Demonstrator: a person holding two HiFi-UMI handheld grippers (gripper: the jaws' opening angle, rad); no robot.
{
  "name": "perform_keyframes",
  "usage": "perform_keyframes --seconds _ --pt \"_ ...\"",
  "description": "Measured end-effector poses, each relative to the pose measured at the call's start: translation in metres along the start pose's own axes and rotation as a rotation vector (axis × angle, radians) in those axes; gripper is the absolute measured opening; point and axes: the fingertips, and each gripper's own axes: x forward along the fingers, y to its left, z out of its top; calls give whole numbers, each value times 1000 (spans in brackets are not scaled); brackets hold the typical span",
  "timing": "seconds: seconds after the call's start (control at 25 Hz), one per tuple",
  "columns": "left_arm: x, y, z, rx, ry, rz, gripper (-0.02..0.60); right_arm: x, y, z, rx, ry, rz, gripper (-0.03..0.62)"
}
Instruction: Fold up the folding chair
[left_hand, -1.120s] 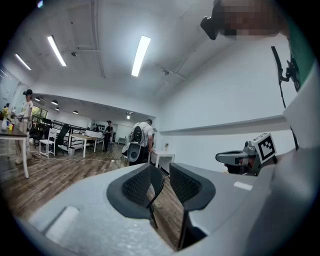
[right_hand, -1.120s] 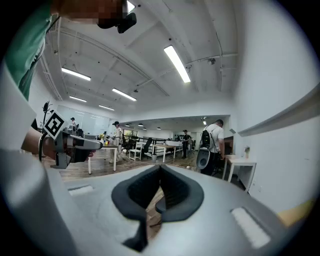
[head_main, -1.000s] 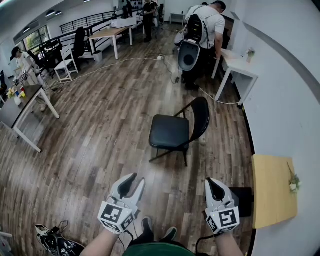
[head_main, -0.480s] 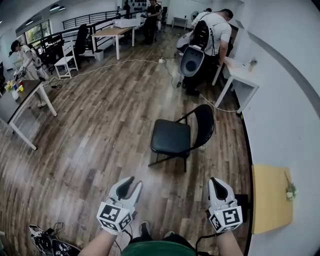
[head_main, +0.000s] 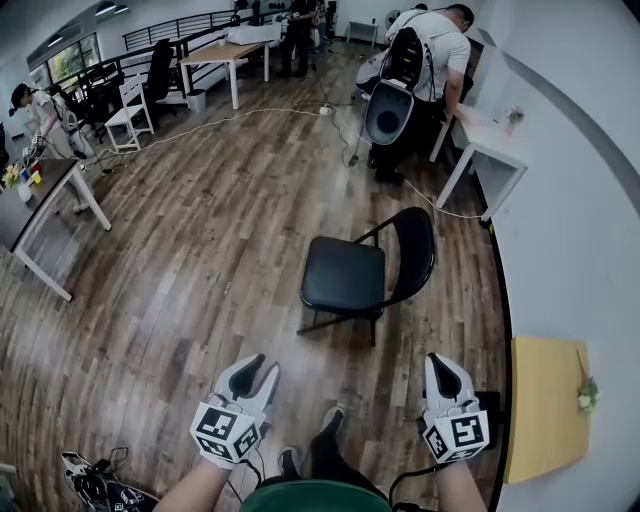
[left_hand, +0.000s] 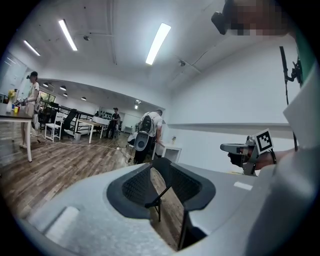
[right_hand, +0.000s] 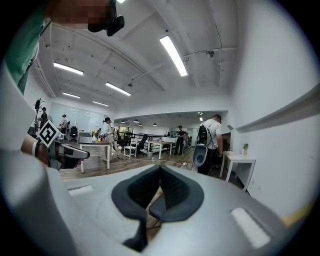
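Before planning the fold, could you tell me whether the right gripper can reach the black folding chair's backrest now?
Probably not yet: the right gripper hangs well short of the black folding chair's backrest, though only bare wooden floor lies between.

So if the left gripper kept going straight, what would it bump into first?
Probably the black folding chair; only wood floor lies between it and the left gripper, though depth is unclear.

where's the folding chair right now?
Head view, just right of centre: the folding chair stands open on the wood floor, ahead of the left gripper and right gripper, with the white wall on its right.
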Motion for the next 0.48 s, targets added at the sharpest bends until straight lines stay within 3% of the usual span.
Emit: perform_keyframes --seconds 0.16,0.48 --pt "53 5 10 7 25 23 129 45 -37 -10 54 10 20 3" --pt "141 8 48 29 -7 63 129 108 -105 -20 99 25 51 3"
